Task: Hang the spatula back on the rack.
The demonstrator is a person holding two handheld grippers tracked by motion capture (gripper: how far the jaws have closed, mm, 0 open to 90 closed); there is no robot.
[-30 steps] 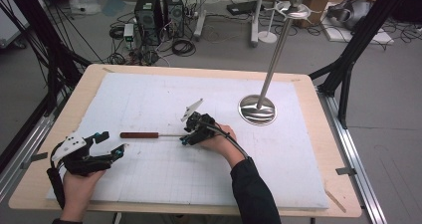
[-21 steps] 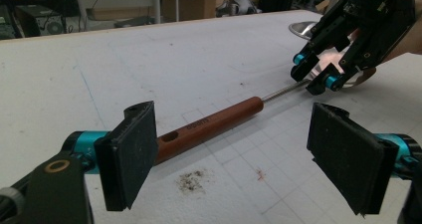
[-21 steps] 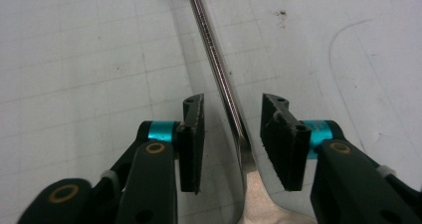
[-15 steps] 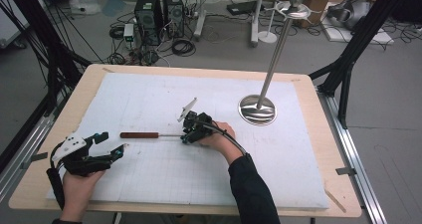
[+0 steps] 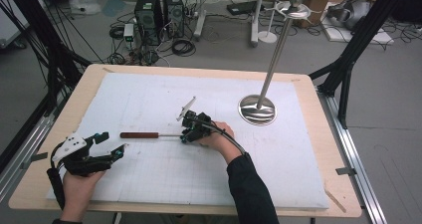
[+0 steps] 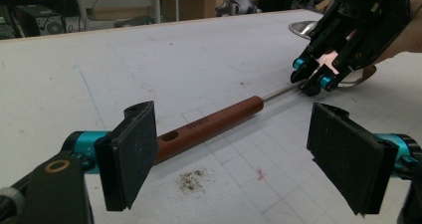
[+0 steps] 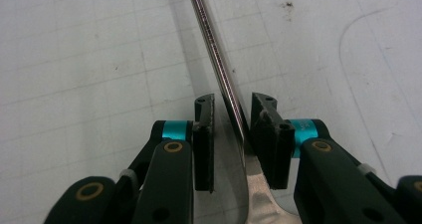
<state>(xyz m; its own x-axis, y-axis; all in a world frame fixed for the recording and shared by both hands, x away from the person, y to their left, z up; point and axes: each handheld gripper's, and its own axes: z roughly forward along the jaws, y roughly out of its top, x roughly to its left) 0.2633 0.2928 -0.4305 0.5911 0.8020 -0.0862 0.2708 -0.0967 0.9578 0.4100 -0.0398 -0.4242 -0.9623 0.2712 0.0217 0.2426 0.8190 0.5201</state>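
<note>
A long tool (image 5: 149,135) with a brown wooden handle and a thin shiny metal rod lies flat near the middle of the desk (image 5: 298,194), on the white squared sheet. The right gripper (image 5: 191,129) sits over the metal end, a little right of the middle of the high view. Its two black sides stand close on each side of the rod (image 7: 219,74), with a small gap on the left one, so it looks about to pinch but I cannot tell if it squeezes yet. The left gripper (image 5: 112,145) is spread wide in the lower left of the high view, holding nothing. The tool looks stiff and fairly light, I think, and the smooth rod may slip (the wood should be easier to hold), so the handle (image 6: 209,127) seems the best place to grab. The left gripper view shows a small hole and faint letters on the handle, too tiny to read. The right gripper view shows the rod widening into a flat shiny piece at the bottom. The high view shows a silver post on a round base (image 5: 257,109) standing well apart at the upper right.
</note>
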